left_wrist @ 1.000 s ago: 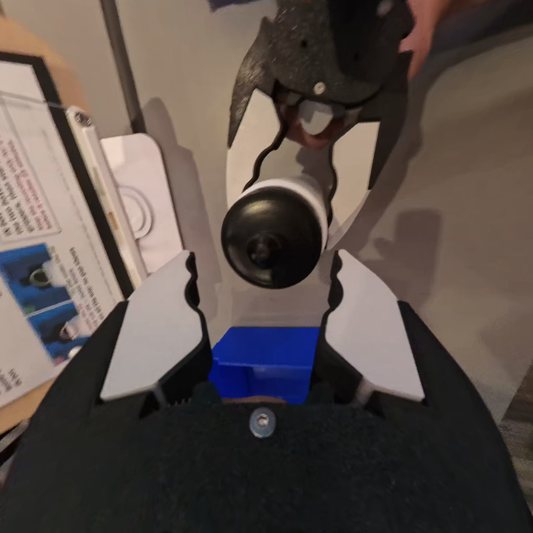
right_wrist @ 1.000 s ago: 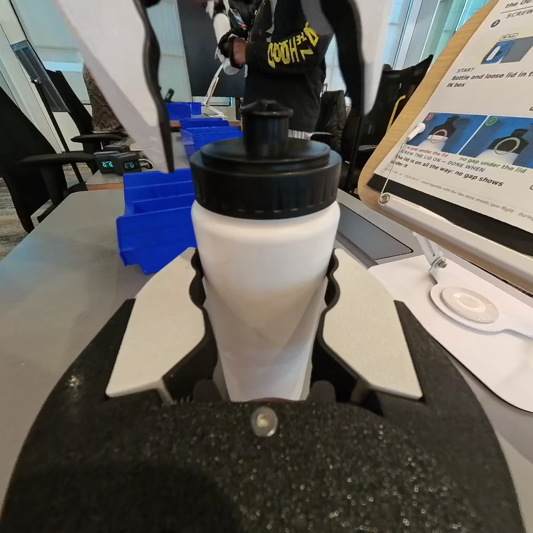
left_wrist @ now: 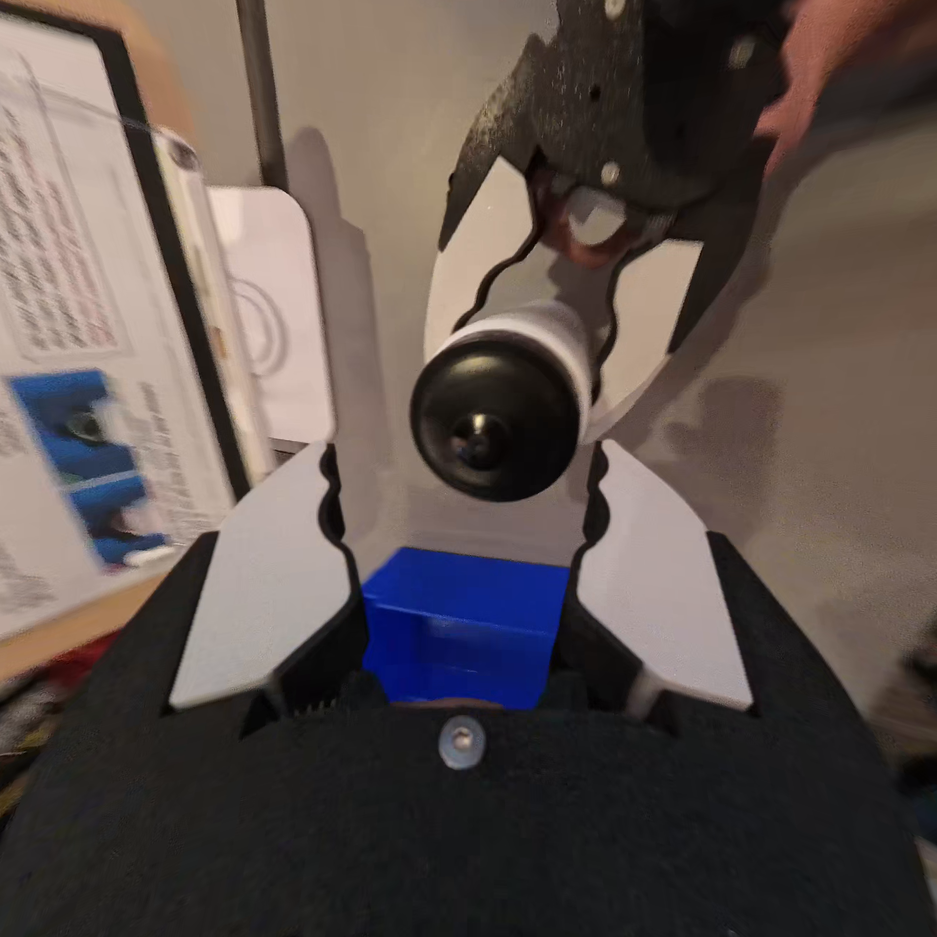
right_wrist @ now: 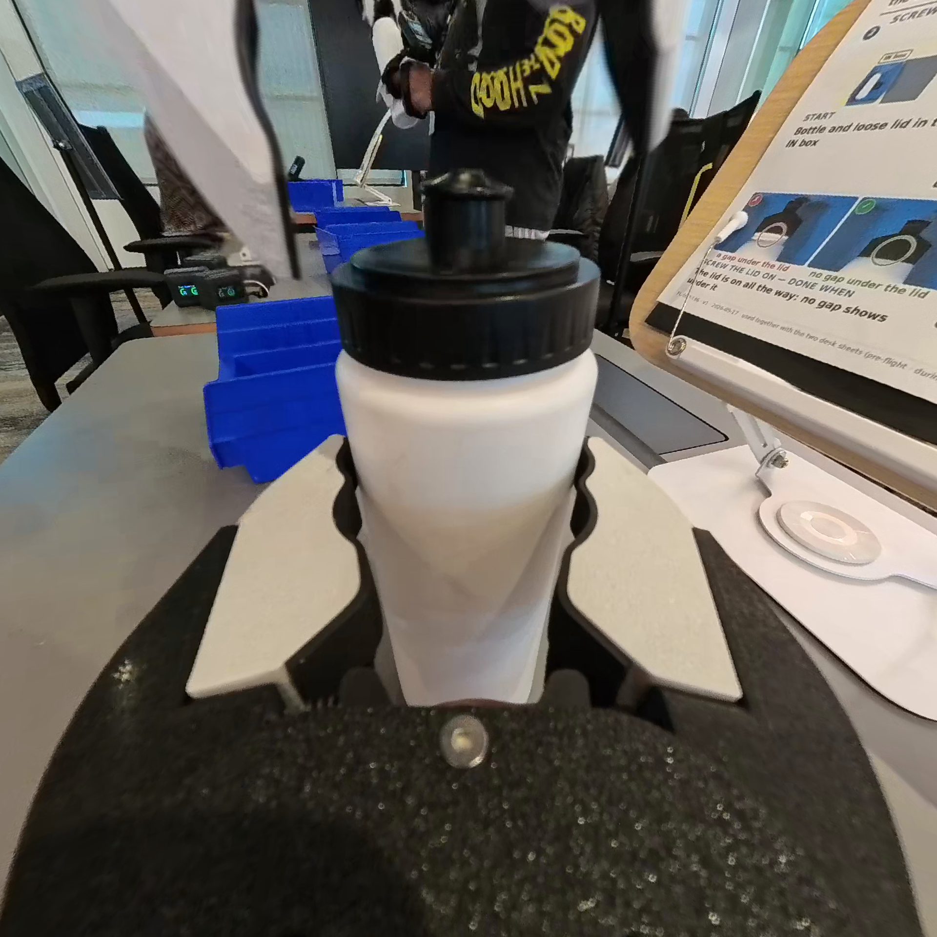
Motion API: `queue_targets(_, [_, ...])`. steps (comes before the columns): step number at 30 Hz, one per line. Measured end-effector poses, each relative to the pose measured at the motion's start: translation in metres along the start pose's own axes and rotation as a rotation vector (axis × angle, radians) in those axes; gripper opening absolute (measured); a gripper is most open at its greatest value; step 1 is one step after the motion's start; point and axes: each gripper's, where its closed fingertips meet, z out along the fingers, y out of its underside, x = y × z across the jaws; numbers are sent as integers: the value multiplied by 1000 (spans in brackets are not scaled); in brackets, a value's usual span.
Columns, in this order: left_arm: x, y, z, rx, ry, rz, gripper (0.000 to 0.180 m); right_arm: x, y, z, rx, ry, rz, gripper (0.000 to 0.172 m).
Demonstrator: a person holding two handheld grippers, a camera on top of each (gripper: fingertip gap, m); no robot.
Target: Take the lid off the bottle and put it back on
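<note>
I have the right gripper (right_wrist: 465,507) clenched on the white bottle (right_wrist: 466,456); both black pads (right_wrist: 350,507) press against the bottle body below its shoulder. The bottle stands upright in the grasp, raised over the grey table (right_wrist: 101,481). The black lid (right_wrist: 466,309) is seated on the bottle neck, with its spout (right_wrist: 466,223) pointing up.

My left gripper (left_wrist: 464,481) is released. Its fingers (left_wrist: 284,532) stand wide apart above the lid, one on each side, and neither pad touches it. In the left wrist view I look straight down onto the lid top (left_wrist: 494,421), with the right gripper (left_wrist: 583,304) holding the bottle beneath it.

A blue bin (right_wrist: 274,385) sits on the table just beside the bottle, with more blue bins behind it. An instruction board (right_wrist: 811,203) on a white stand (right_wrist: 821,537) is near the bottle on the other side. A person in a dark top (right_wrist: 507,76) stands in the background.
</note>
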Motion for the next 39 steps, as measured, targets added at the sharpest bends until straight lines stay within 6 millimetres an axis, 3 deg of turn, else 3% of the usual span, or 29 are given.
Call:
queue_targets(2, [9,2,2,9,67,94,89,0,0,0,-2,0,-2,82])
queue_targets(5, [19,-8,4,54,213,39,89,0,0,0,1,0,2,82])
queue_targets(8, [10,-5,15,17,175,61,90,0,0,0,3,0,4,82])
queue_targets(11, [15,-1,22,-21,199,64,73,0,0,0,0,1,3,82])
queue_targets(14, [16,0,21,-23,210,-4,73,-1,0,1,-2,-6,-2,82])
queue_targets(19, [18,1,21,-86,169,-276,73,-3,1,2,-7,-5,-6,82])
queue_targets(22, [18,1,21,-140,131,-605,73,-2,1,2,-12,1,-4,82])
queue_targets(24, [17,0,21,-151,97,-675,73,-2,1,2,-12,4,0,82])
queue_targets(29, [16,8,14,-158,94,-540,77,-2,1,2,-11,0,-2,82])
queue_targets(31, [12,9,9,-117,96,-386,94,-1,1,2,-2,-2,4,82])
queue_targets(35, [12,10,4,-9,116,-67,90,-1,1,2,-1,-2,6,82])
queue_targets(37, [23,8,6,35,224,-29,90,-2,1,2,-2,-2,5,82])
queue_targets(39, [21,3,12,72,245,-32,90,-1,1,2,-2,-3,7,82])
